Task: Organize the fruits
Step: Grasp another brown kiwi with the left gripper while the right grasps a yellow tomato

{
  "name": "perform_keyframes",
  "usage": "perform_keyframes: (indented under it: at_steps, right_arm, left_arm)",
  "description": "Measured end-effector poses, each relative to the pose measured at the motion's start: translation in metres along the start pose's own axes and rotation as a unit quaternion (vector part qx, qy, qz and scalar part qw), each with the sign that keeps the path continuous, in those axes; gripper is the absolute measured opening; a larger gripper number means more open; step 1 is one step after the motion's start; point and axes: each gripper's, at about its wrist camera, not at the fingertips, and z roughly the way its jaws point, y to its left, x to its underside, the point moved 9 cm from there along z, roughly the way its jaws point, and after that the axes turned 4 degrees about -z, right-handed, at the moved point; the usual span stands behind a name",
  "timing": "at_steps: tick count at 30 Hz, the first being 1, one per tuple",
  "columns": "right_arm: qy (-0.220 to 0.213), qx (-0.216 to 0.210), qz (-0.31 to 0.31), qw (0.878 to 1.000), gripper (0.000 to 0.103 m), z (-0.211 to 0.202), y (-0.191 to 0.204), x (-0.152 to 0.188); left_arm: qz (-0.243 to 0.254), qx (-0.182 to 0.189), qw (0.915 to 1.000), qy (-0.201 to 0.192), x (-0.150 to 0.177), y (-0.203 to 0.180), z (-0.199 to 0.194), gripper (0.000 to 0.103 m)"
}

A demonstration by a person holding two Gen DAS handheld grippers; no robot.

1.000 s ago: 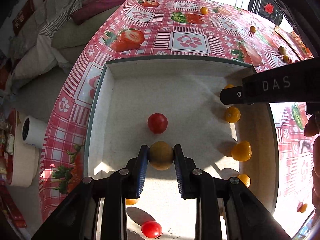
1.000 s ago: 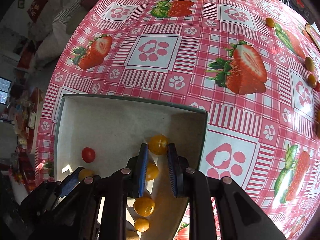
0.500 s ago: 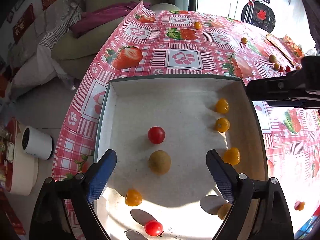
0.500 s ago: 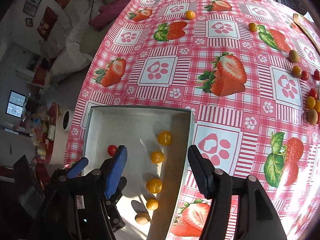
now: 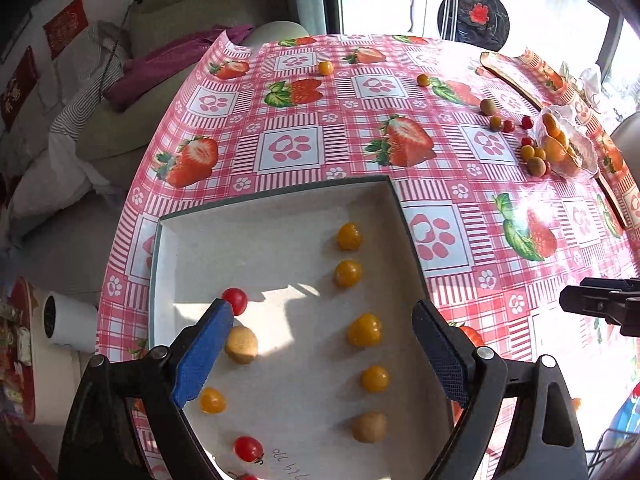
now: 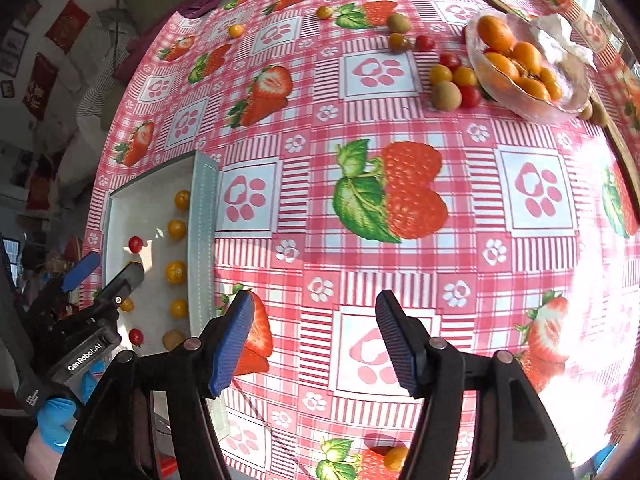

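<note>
Fruits mostly in shallow white rectangular tray (image 5: 276,208), on round table with pink strawberry-and-paw-print oilcloth (image 5: 472,236). Right side of tray, one column: four small yellow-orange round tomatoes (image 5: 349,274), then brownish-tan round fruit (image 5: 369,427) at near end. Left side of tray: small red cherry tomato (image 5: 236,300), tan round fruit (image 5: 242,345), yellow tomato (image 5: 212,400), second red cherry tomato (image 5: 248,449). Left gripper (image 5: 322,354) above tray, blue-padded jaws spread wide, nothing between pads; left pad overlaps tan round fruit in view, contact unclear. Right gripper (image 6: 314,338) over bare oilcloth to right of tray, jaws released, empty. Clear glass bowl (image 6: 576,98) of orange fruits at far right of table. Loose cluster just beside bowl (image 6: 454,86): yellow, red and greenish-brown pieces. Two stray yellow pieces near far edge (image 5: 325,68). Blue-gloved hand (image 6: 56,412) on left gripper handle in right wrist view.
</note>
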Motion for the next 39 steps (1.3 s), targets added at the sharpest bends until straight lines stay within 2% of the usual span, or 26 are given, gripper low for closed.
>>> perform_keyframes:
  at_steps: [6, 16, 24, 25, 27, 39]
  right_arm:
    - [-0.003, 0.022, 0.054, 0.998, 0.067, -0.006, -0.052, 0.016]
    - [-0.029, 0.048, 0.078, 0.995, 0.067, -0.023, -0.107, 0.007]
    - [-0.025, 0.047, 0.07, 0.996, 0.067, -0.024, -0.126, 0.018]
    - [-0.024, 0.045, 0.071, 0.996, 0.067, -0.023, -0.127, 0.019]
    - [-0.024, 0.04, 0.075, 0.996, 0.067, -0.022, -0.129, 0.021]
    - [-0.025, 0.017, 0.102, 0.994, 0.067, -0.023, -0.144, 0.029]
  left_arm:
    - [0.031, 0.025, 0.9992, 0.002, -0.016, -0.05, -0.002, 0.092]
    - [0.062, 0.05, 0.9968, 0.011, -0.05, -0.136, 0.021, 0.092]
    - [0.069, 0.08, 0.9944, 0.008, -0.083, -0.202, 0.055, 0.09]
    - [0.074, 0.082, 0.9938, 0.007, -0.086, -0.211, 0.059, 0.082]
    - [0.085, 0.081, 0.9929, 0.015, -0.09, -0.225, 0.071, 0.072]
    - [0.102, 0.077, 0.9916, 0.019, -0.1, -0.261, 0.1, 0.072]
